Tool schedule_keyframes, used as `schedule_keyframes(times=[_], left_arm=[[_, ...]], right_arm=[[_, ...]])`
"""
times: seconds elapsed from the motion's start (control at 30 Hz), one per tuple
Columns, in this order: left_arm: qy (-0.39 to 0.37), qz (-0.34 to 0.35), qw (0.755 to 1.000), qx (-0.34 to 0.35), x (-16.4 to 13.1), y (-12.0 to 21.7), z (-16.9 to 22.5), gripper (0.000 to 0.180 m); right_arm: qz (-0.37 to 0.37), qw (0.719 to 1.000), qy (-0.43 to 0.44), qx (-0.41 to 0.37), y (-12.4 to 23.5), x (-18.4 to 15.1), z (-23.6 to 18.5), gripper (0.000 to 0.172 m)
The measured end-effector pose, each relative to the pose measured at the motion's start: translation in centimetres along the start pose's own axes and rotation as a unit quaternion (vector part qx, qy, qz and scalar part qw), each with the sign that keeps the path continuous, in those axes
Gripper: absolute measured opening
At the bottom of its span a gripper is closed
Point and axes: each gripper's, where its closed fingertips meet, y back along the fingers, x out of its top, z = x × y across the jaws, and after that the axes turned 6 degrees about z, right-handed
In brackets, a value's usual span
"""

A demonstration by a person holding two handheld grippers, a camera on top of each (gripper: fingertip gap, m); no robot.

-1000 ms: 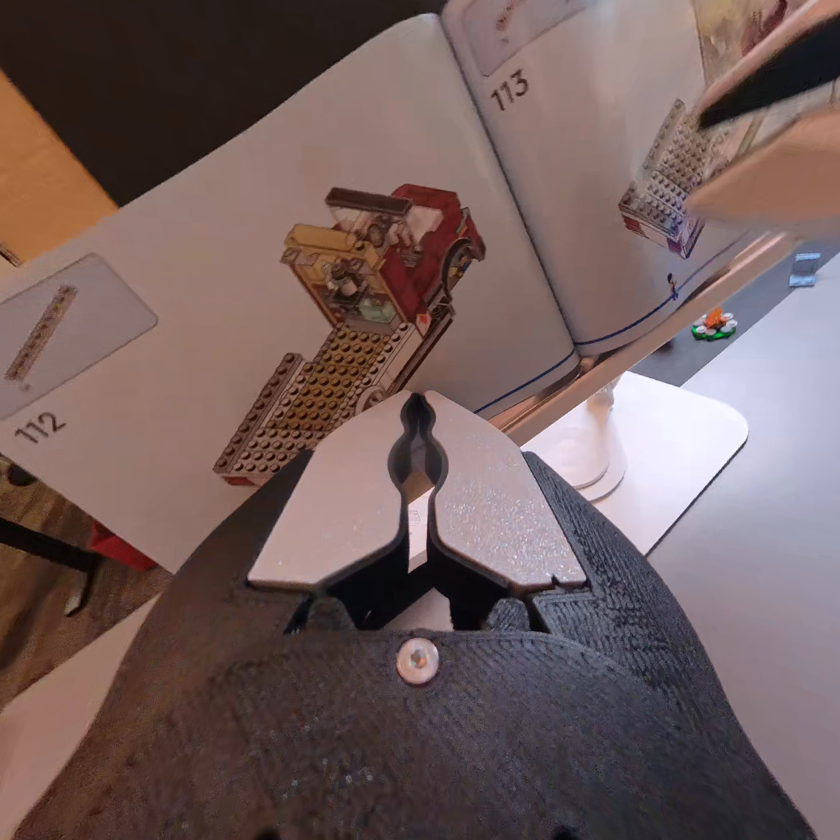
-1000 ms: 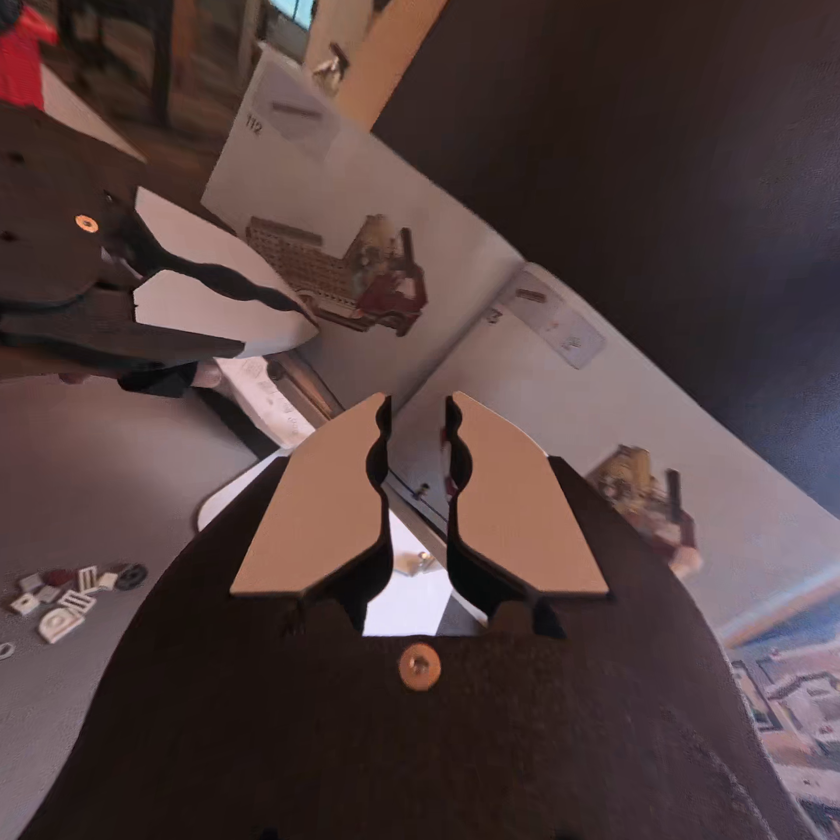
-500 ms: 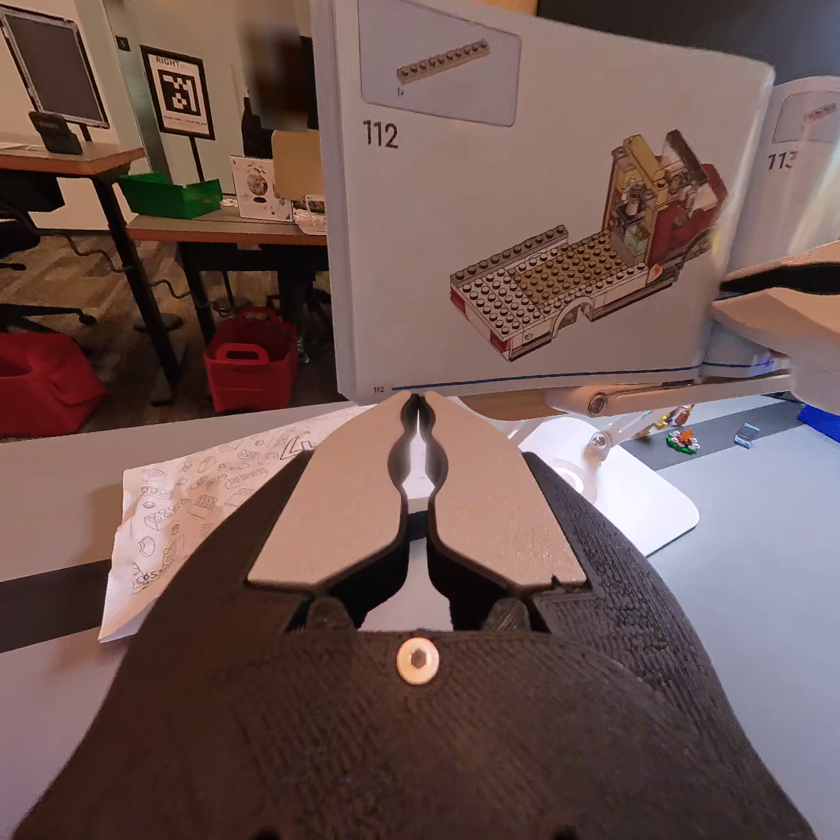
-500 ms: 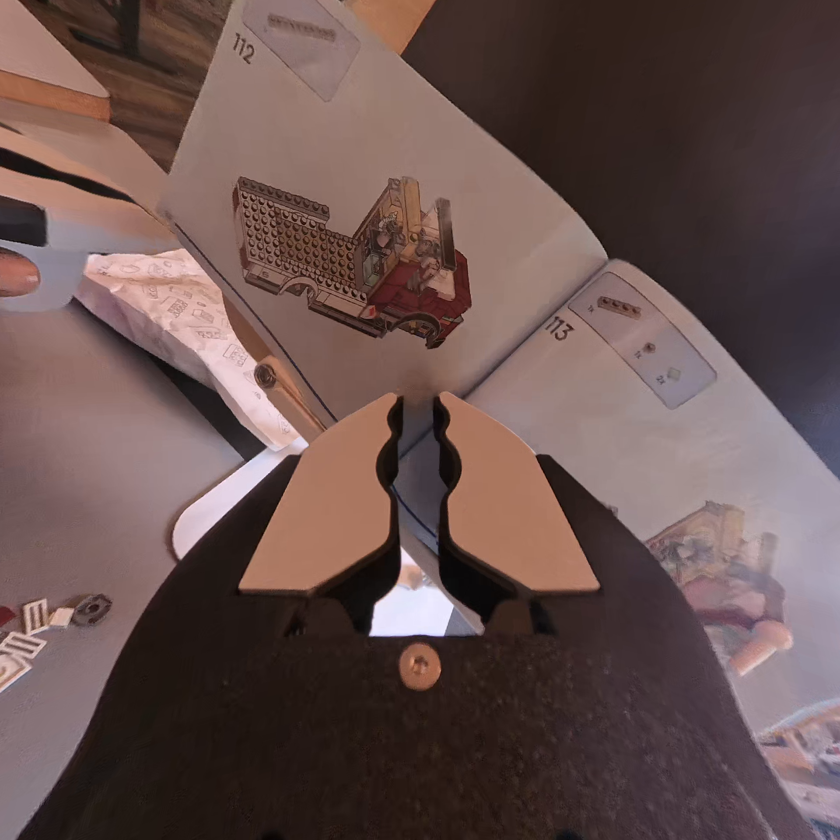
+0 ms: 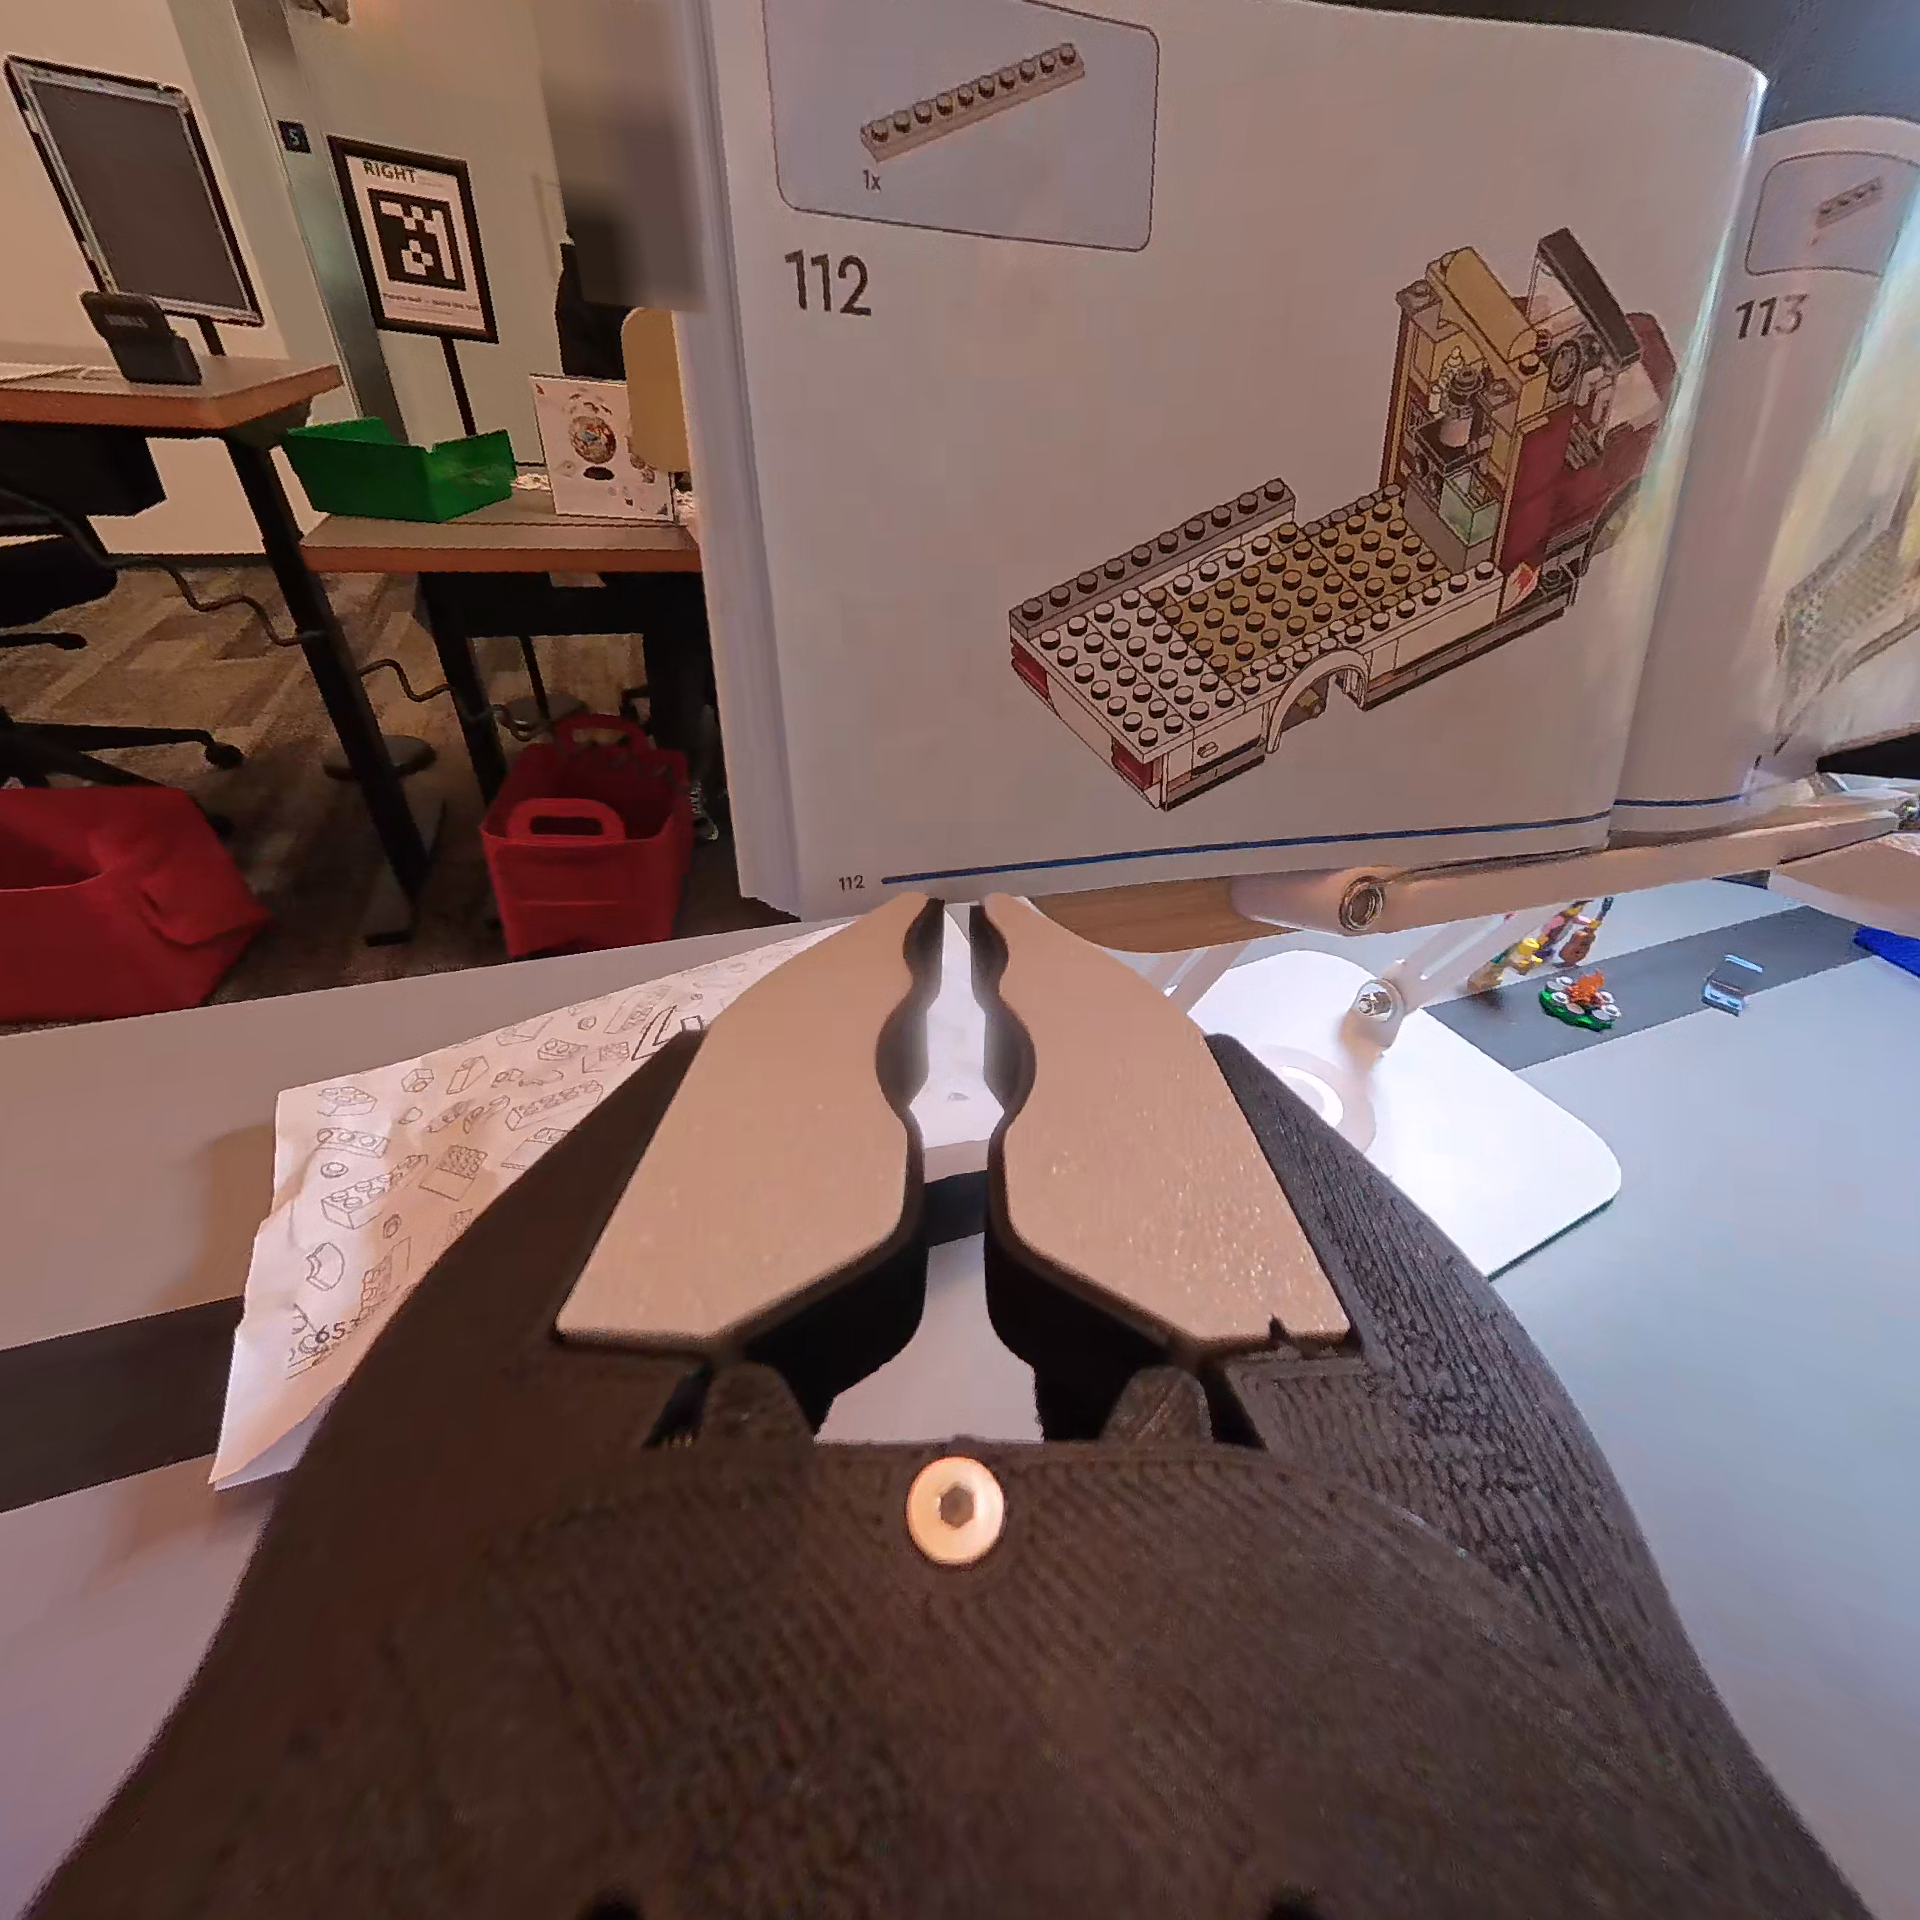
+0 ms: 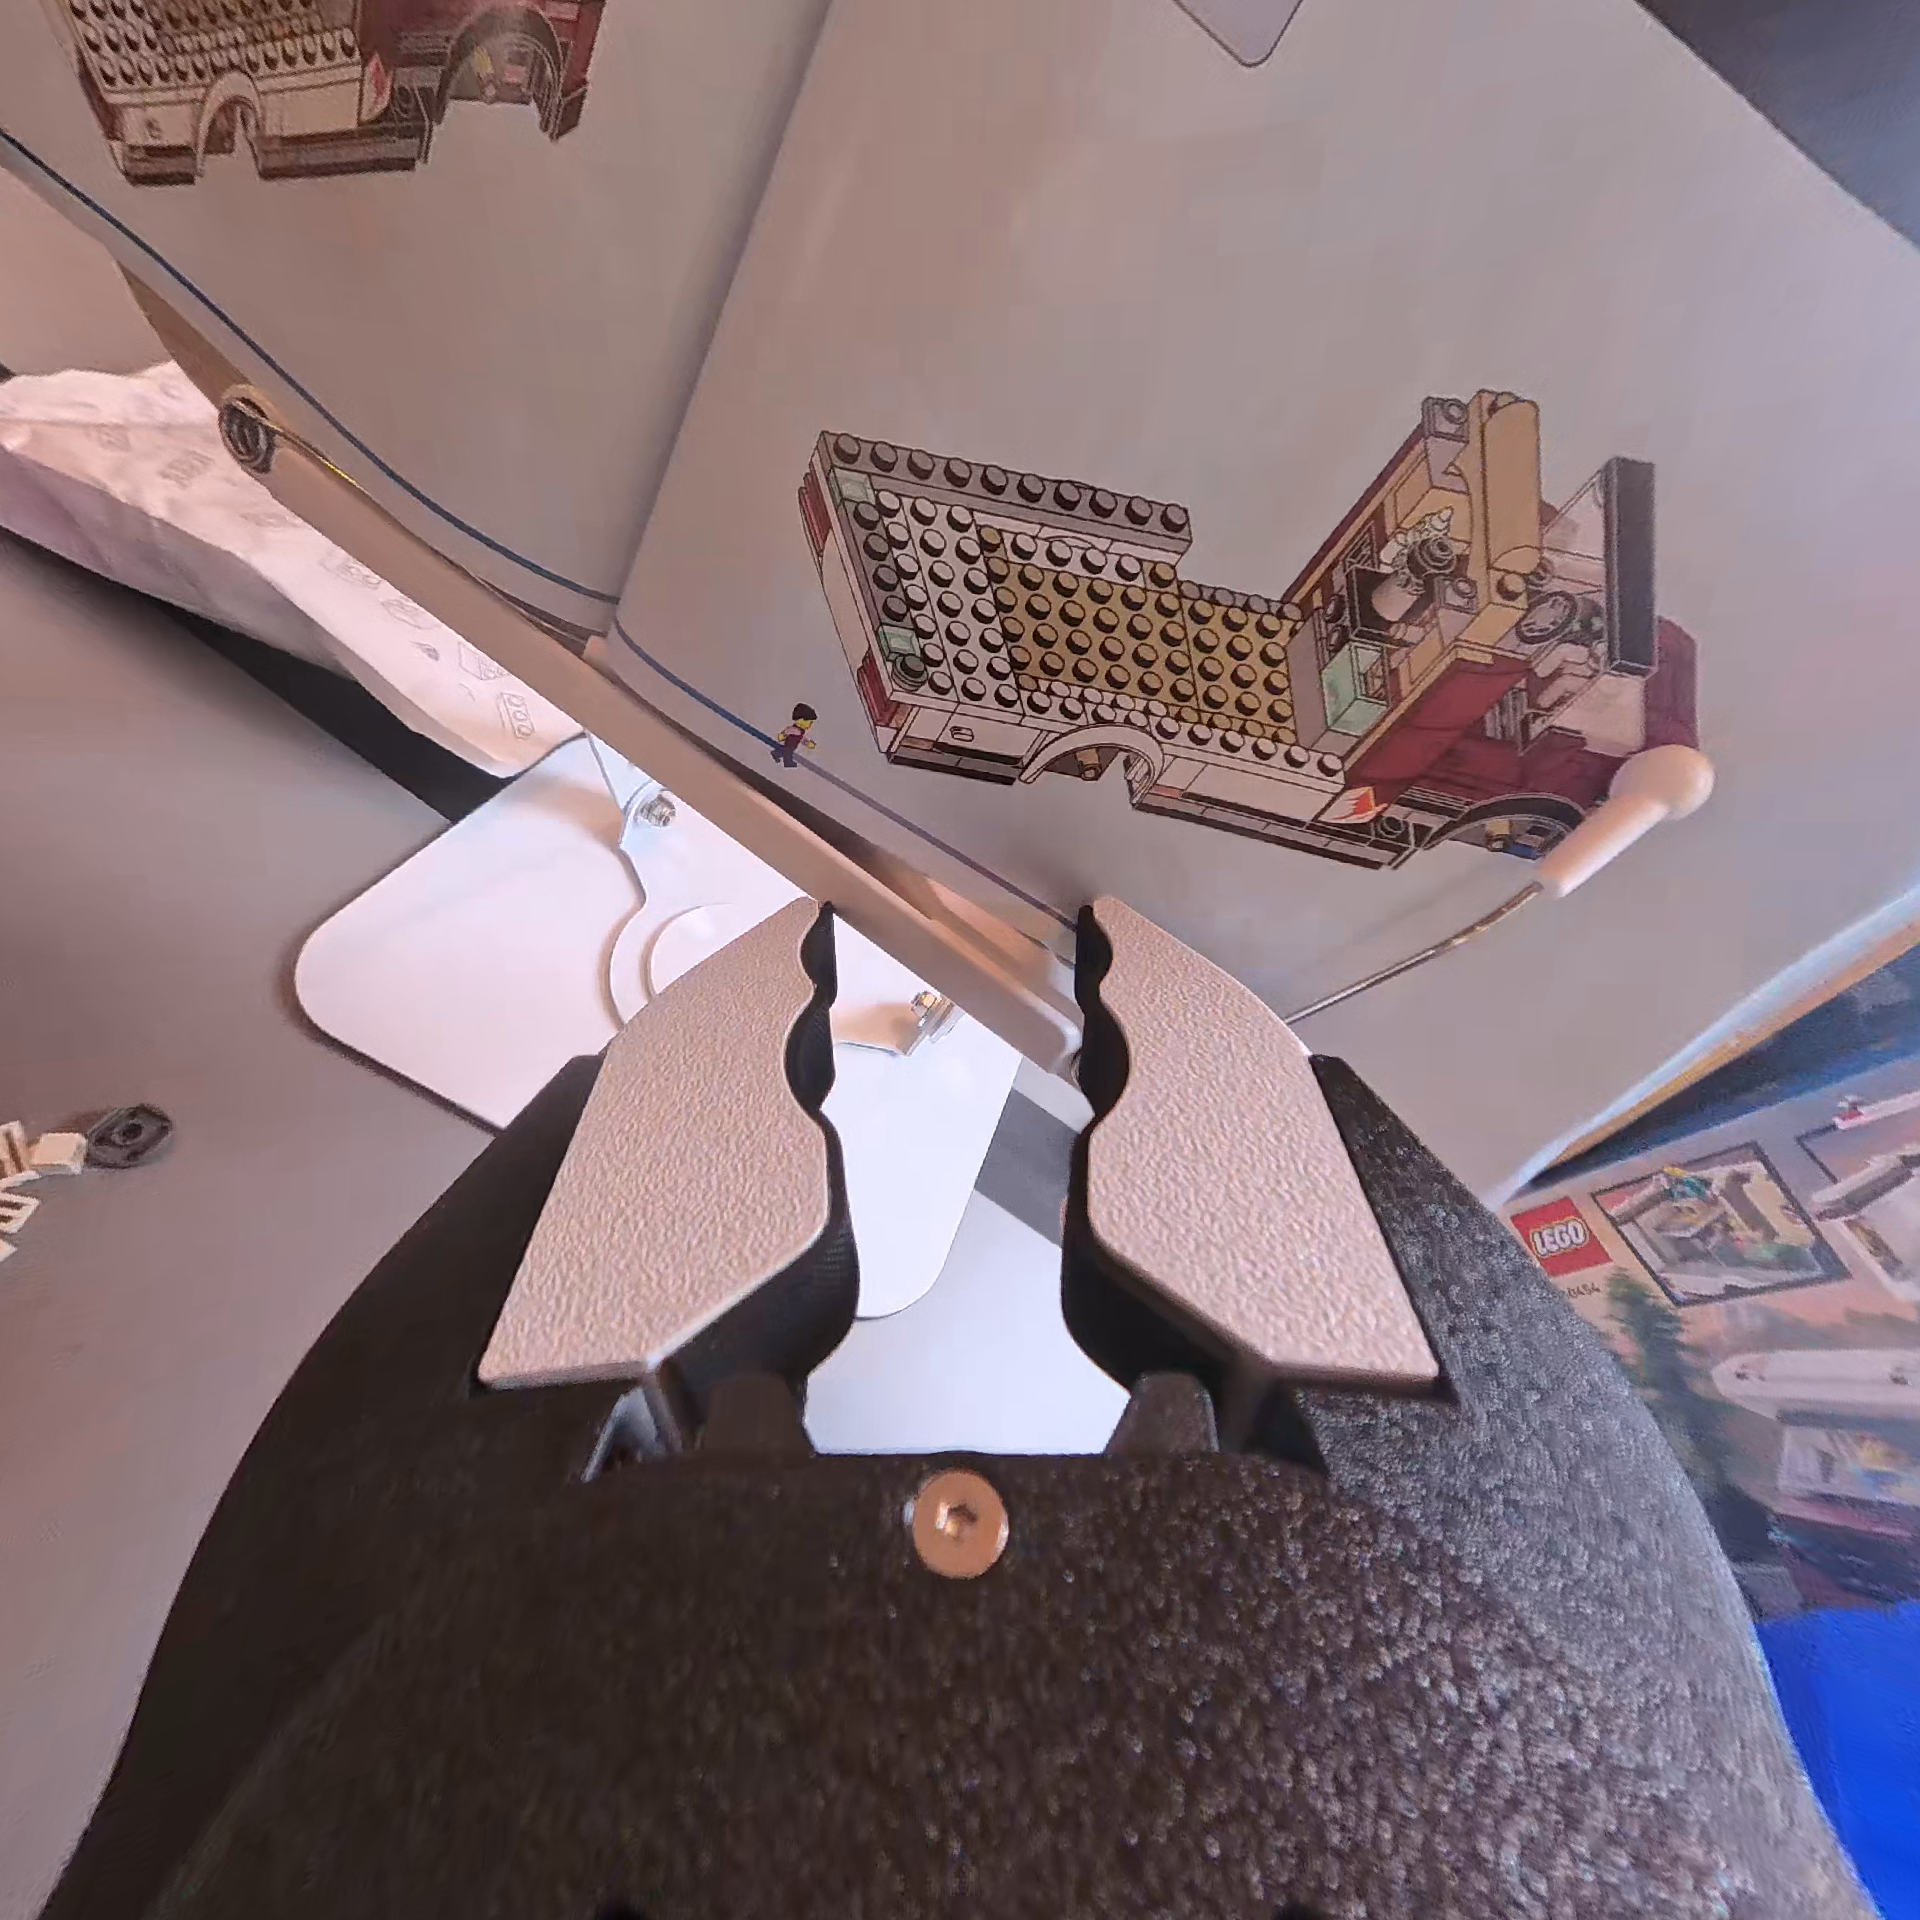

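Jaws, left gripper [image 5: 954,912]: parted by a slim gap, nothing between them, tips just below the bottom edge of the open instruction booklet [image 5: 1195,499].
Jaws, right gripper [image 6: 954,914]: spread wide, empty, straddling the book stand's ledge [image 6: 727,790]; contact with it probably none, though the view is too close to be sure.
Booklet: upright on white stand base [image 6: 436,997], right page pinned by a wire page clip [image 6: 1600,831].
Handling note: any pinch is best taken on one sheet at the lower corner, clear of ledge and clip.
Nearby: printed paper bag [image 5: 416,1174], loose small bricks [image 6: 62,1153], toy box [image 6: 1766,1278].

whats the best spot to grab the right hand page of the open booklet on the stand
Probably its free outer edge on the right page, coming in from the right side with jaws across the sheet's thickness: the bottom edge sits on the stand's ledge and a wire page holder pins the lower corner.
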Motion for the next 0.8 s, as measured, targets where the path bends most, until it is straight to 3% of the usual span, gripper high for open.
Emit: schedule_keyframes(times=[0.47,0.63,0.8], left_arm=[[-0.02,0.0,1.0,-0.004,-0.5,1.0,1.5,0.0],[-0.021,0.007,1.0,-0.004,0.0,1.7,1.8,0.0],[-0.033,0.035,0.999,0.017,1.1,2.5,2.1,0.0]], right_arm=[[0.002,0.997,0.034,0.068,0.7,-0.7,1.0,0.047],[0.067,0.992,-0.024,0.101,5.8,0.0,0.1,0.046],[0.126,0.986,-0.076,0.081,11.6,0.1,1.4,0.043]])
